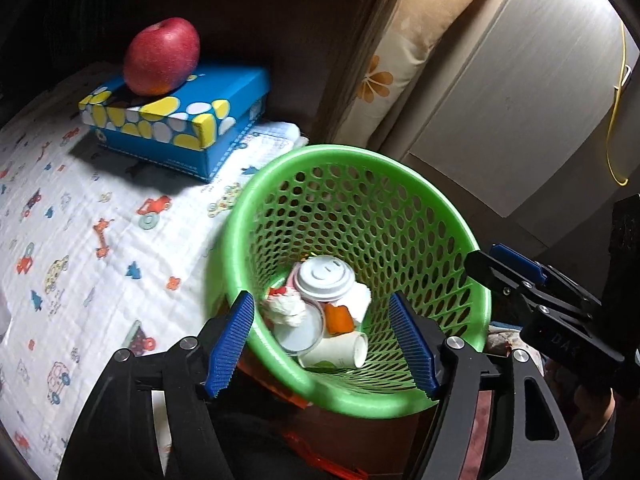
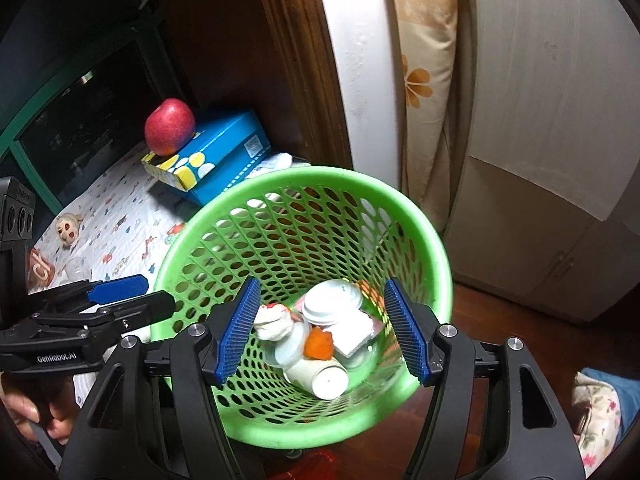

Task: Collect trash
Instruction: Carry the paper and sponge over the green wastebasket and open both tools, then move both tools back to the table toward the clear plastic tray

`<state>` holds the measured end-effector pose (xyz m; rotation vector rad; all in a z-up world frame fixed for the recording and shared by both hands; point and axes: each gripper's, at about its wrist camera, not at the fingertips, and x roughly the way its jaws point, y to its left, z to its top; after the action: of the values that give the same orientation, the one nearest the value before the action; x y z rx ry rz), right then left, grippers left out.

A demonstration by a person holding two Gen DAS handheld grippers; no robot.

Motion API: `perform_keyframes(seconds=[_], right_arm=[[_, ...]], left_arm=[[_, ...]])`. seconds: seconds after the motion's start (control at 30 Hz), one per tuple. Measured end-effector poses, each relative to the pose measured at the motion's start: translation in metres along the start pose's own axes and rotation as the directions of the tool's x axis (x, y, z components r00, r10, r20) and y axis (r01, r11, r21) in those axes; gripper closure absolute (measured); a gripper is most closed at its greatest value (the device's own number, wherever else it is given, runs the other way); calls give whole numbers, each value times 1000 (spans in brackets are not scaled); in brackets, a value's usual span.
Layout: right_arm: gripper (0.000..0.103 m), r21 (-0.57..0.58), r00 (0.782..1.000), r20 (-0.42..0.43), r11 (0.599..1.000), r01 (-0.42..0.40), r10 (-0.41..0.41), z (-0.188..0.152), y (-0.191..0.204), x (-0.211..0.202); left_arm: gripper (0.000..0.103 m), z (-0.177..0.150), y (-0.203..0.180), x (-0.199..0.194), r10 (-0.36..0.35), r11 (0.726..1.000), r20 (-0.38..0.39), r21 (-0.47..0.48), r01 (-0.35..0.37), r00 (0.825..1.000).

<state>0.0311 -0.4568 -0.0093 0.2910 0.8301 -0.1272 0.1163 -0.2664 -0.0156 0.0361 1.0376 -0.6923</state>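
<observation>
A green mesh basket (image 1: 340, 152) (image 2: 300, 176) stands beside the bed and holds the trash. Inside lie a white cup lid (image 1: 324, 276) (image 2: 332, 300), a crumpled tissue (image 1: 284, 306) (image 2: 272, 322), an orange scrap (image 1: 338, 318) (image 2: 319, 344) and a paper cup (image 1: 340, 352) (image 2: 320, 376) on its side. My left gripper (image 1: 320, 298) hovers over the basket's near rim, open, with nothing between its blue pads. My right gripper (image 2: 321, 281) hangs over the same basket, open and empty as well. Each one shows at the edge of the other's view.
A red apple (image 1: 162, 56) rests on a blue dotted box (image 1: 180, 116) on the bed's patterned cloth (image 1: 80, 240). A small doll figure (image 2: 68, 228) and a clear cup (image 2: 78, 268) lie on the cloth. A flowered pillow (image 1: 400, 60) and a pale cabinet (image 2: 540, 240) stand behind.
</observation>
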Motion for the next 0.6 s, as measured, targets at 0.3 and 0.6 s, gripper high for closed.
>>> perform_keyframes(seconds=[0.3,0.6], right_arm=[[35,-84,996,-9,993,-88,87,11,55,12],[35,-197,983,-56,963,-184,177,15,132,33]], left_arm=[[36,-15,96,-49,197,967,56,-172,-185,979],[31,-48,212,-99,397,844,44,-409,-346,917]])
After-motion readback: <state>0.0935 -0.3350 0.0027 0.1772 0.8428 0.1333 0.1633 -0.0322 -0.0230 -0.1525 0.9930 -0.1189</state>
